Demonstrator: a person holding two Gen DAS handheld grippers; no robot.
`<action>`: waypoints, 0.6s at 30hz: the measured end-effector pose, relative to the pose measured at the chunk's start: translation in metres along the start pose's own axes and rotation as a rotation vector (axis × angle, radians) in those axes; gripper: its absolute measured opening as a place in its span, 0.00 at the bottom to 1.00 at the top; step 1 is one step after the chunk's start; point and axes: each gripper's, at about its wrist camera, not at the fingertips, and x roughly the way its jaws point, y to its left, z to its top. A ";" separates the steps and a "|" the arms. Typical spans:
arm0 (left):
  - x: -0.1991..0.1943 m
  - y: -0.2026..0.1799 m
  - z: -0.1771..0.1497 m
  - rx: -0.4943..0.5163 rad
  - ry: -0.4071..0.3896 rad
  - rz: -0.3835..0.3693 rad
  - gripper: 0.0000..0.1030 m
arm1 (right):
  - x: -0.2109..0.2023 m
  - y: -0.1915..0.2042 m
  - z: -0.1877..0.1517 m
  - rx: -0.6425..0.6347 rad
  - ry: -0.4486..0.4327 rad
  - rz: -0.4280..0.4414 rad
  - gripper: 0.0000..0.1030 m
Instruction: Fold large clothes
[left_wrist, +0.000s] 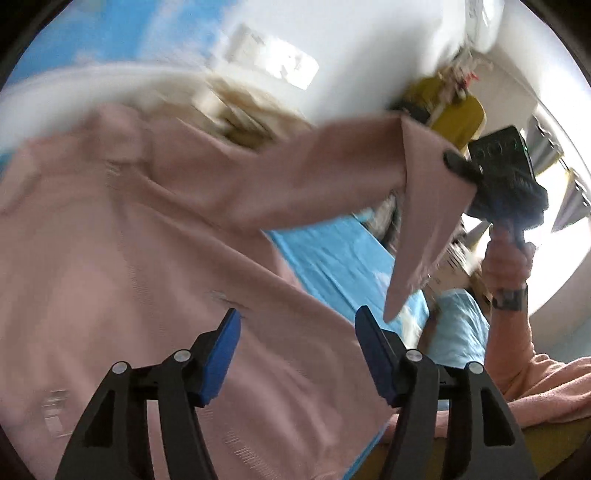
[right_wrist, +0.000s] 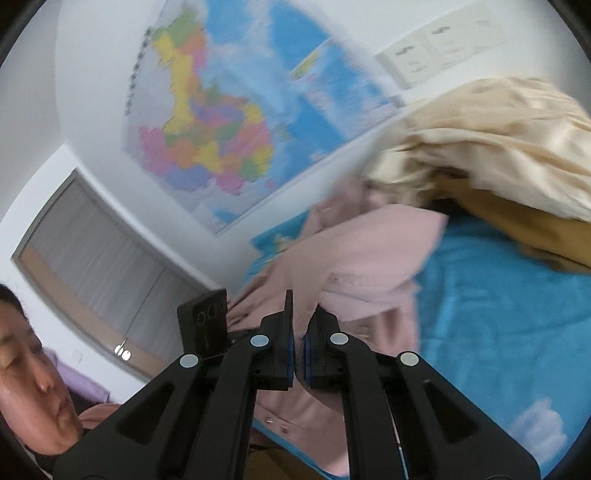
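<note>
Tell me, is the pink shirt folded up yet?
Not yet. The pink shirt lies spread on the blue sheet, one sleeve lifted by the right tongs.

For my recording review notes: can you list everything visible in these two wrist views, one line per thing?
pink garment: one, pale pink, spread over the blue cover, one sleeve lifted.
blue cover: one, sky blue with white clouds, under the garment.
beige fabric: one heap, cream, behind the garment.
wall map: one, multicoloured, on the white wall.
window blinds: one set, grey, left of the map.
person's hand: one, wristwatch on its wrist, gripping the right gripper's handle.
left gripper: black with blue pads, jaws apart above the garment.
right gripper: black, clamped on the sleeve.
</note>
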 end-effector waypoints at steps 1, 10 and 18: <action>-0.012 0.006 -0.001 -0.013 -0.018 0.007 0.62 | 0.011 0.007 0.003 -0.008 0.018 0.020 0.05; -0.086 0.044 -0.018 -0.038 -0.146 0.113 0.72 | 0.168 0.041 0.013 -0.025 0.239 0.129 0.18; -0.077 0.075 -0.032 -0.091 -0.047 0.175 0.73 | 0.236 0.017 -0.016 -0.029 0.375 -0.032 0.65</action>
